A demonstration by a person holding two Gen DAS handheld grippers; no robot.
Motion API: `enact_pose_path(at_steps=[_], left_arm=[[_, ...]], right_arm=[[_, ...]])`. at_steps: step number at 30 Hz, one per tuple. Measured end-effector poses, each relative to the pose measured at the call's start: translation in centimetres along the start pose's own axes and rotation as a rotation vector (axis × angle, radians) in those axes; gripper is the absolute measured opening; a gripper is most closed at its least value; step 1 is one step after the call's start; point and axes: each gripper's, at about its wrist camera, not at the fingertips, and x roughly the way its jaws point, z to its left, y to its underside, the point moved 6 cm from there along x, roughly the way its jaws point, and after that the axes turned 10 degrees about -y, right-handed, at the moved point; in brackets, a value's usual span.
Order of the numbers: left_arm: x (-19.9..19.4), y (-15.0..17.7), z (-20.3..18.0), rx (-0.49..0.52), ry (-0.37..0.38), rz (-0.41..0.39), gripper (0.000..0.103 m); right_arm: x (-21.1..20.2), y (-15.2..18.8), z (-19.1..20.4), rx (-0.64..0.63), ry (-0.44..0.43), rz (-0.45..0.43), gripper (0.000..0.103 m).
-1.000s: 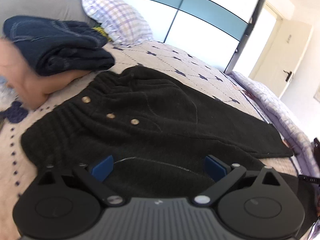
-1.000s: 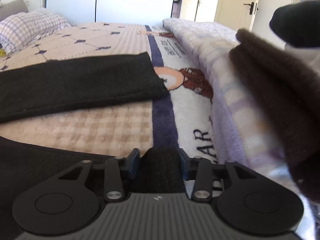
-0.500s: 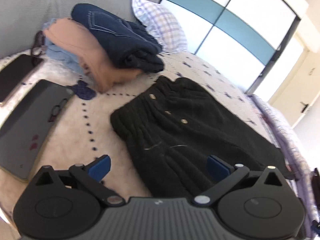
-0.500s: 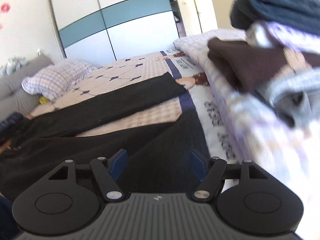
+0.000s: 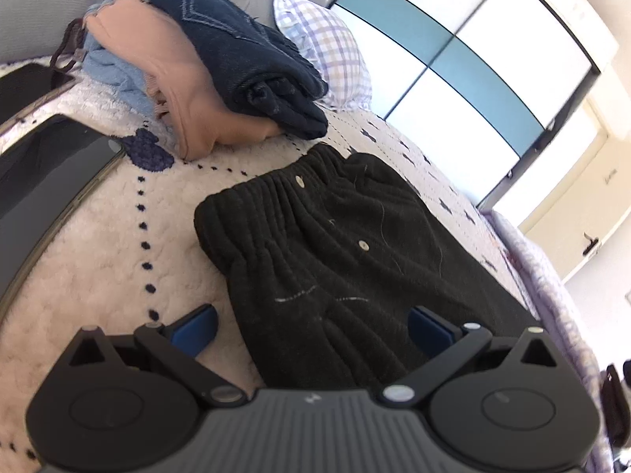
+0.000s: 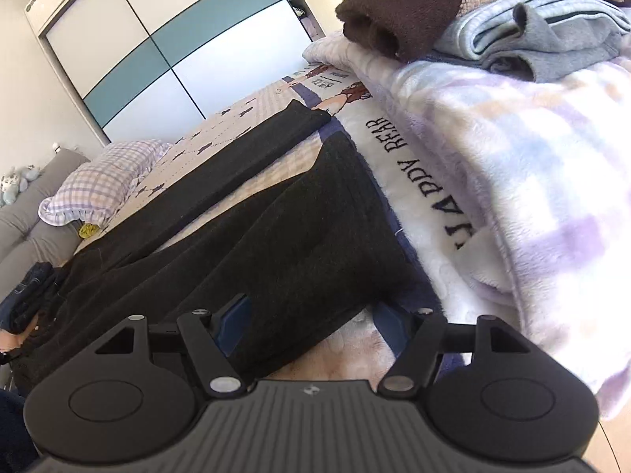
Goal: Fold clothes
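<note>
- Left wrist view: the left gripper (image 5: 311, 325) hangs over the waistband end of the black trousers (image 5: 355, 260), its jaws spread wide and holding nothing.
- One blue pad (image 5: 197, 325) sits above the white quilt (image 5: 98, 260), the other above the black cloth.
- The trousers lie flat on the quilt, gathered waistband toward the pile (image 5: 205, 63) of folded clothes: jeans on top, peach and pale blue pieces under them.
- A checked pillow (image 5: 331, 51) lies behind the pile; a dark tablet (image 5: 43, 173) rests on the quilt at the left edge.
- Right wrist view: the right gripper (image 6: 311, 325) is released too, jaws apart over the hem of the near trouser leg (image 6: 276, 252), gripping nothing.
- The two legs lie spread apart on the bed, the far one stretching toward the wardrobe (image 6: 165, 47).
- A lilac blanket (image 6: 512, 181) lies bunched just right of the leg, folded brown and grey clothes (image 6: 473, 15) stacked on it.
</note>
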Motion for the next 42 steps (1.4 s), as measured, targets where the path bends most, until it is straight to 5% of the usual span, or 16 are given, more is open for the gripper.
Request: enact_pose_path(at_steps=[4,7,11,13,14,16,17,24,29,36,42], left_arm=[[0.1,-0.1,-0.3,-0.007,-0.02,-0.019,0.1],[0.2,-0.5,-0.3,0.008,-0.055,-0.026,0.078],[0.6,-0.7,0.0,0.004,-0.078,-0.026,0.061],[0.7,-0.8,0.2,0.019,-0.099,-0.024,0.034],[0.8,-0.8,0.2,0.019,-0.101,-0.019,0.028],[0.7,-1.1,0.3,-0.006,-0.099,-0.004,0.022],[0.6,-1.6,0.3,-0.019,-0.096,0.003,0.019],[-3.9,-5.5,-2.5,-0.095,-0.015,-0.046,0.017],[-6.3,-4.4,-2.9,-0.084,-0.012,-0.061,0.017],[-3.2,-0.5,0.4,-0.032,-0.108,0.034,0.018],[-3.4,-0.4,0.2,0.006,-0.1,0.006,0.018]], right_arm=[[0.5,0.0,-0.5,0.08,-0.017,-0.049,0.072],[0.5,-0.3,-0.5,0.092,-0.015,-0.07,0.067],[0.6,-0.7,-0.2,0.066,0.004,-0.083,0.063],[0.7,-1.0,0.0,0.053,0.014,-0.09,0.061],[0.8,-1.1,0.1,0.046,0.019,-0.094,0.056],[0.9,-1.3,0.3,0.033,0.028,-0.101,0.012],[0.9,-1.4,0.4,0.026,0.033,-0.104,0.012],[-1.7,-10.0,6.8,-0.194,0.0,-0.253,0.009],[-5.1,-14.4,8.8,-0.295,0.038,-0.353,0.009],[-0.1,-5.6,1.5,-0.326,0.21,-0.055,0.01],[-1.5,-3.9,1.1,-0.302,0.202,-0.08,0.011]])
